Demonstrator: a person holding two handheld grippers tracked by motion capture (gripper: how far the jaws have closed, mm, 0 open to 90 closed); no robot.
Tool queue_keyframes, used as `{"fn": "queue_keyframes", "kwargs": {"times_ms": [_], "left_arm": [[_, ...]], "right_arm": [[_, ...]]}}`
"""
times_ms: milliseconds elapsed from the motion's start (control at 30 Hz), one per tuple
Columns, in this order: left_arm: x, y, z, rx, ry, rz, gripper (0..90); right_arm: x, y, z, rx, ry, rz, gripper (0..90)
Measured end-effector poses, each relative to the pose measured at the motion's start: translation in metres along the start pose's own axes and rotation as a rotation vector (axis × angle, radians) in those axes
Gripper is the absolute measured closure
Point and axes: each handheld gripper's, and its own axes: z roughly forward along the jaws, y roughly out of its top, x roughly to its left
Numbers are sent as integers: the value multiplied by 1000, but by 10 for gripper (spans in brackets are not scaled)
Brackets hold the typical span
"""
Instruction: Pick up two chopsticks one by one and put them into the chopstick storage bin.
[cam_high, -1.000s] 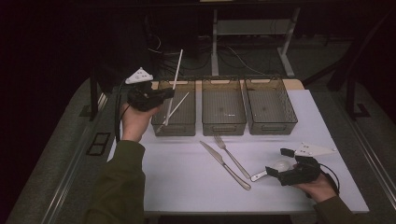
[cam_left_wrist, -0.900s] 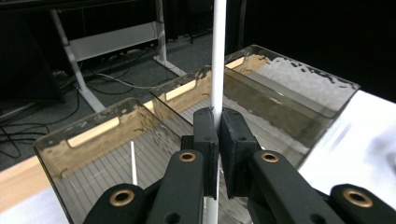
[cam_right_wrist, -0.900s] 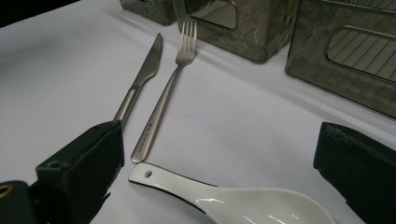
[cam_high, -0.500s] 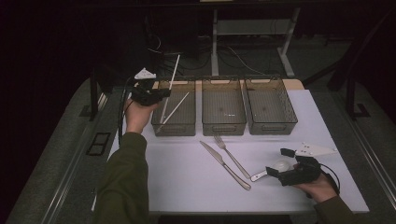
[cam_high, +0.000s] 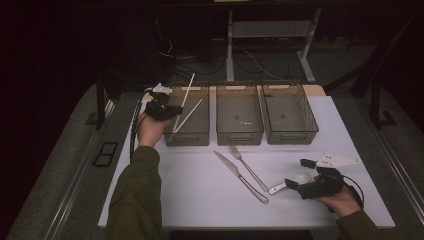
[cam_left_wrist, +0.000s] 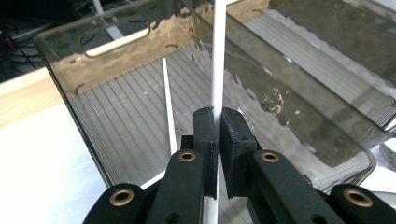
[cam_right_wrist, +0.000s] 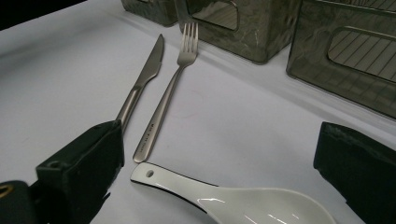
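Observation:
My left gripper (cam_high: 170, 111) is shut on a white chopstick (cam_high: 187, 92) that stands steeply over the left smoky plastic bin (cam_high: 187, 139). In the left gripper view the chopstick (cam_left_wrist: 217, 56) runs up from between the closed pads, with the bin (cam_left_wrist: 70, 60) behind. A second white chopstick (cam_left_wrist: 168, 102) leans inside that bin (cam_high: 192, 111). At the front right my right gripper (cam_high: 296, 186) rests open on the table, its jaws on either side of a white ceramic spoon (cam_high: 300, 177). In the right gripper view the gripper (cam_right_wrist: 222, 140) does not touch the spoon (cam_right_wrist: 243, 200).
A knife (cam_high: 241, 177) and a fork (cam_high: 247, 167) lie side by side on the white table (cam_high: 200, 200), also seen as knife (cam_right_wrist: 140, 86) and fork (cam_right_wrist: 170, 88). The middle bin (cam_high: 239, 136) and right bin (cam_high: 291, 136) stand along the back.
My left hand has sunk toward the left bin, bringing the held chopstick lower. The right hand and the spoon have stayed where they were.

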Motion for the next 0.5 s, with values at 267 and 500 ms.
{"fn": "queue_keyframes", "kwargs": {"times_ms": [267, 500], "left_arm": [[3, -7, 7, 11, 6, -28, 849], [-3, -8, 19, 11, 25, -36, 843]], "right_arm": [[0, 0, 0, 3, 1, 4, 20], [0, 0, 0, 4, 3, 2, 20]]}}
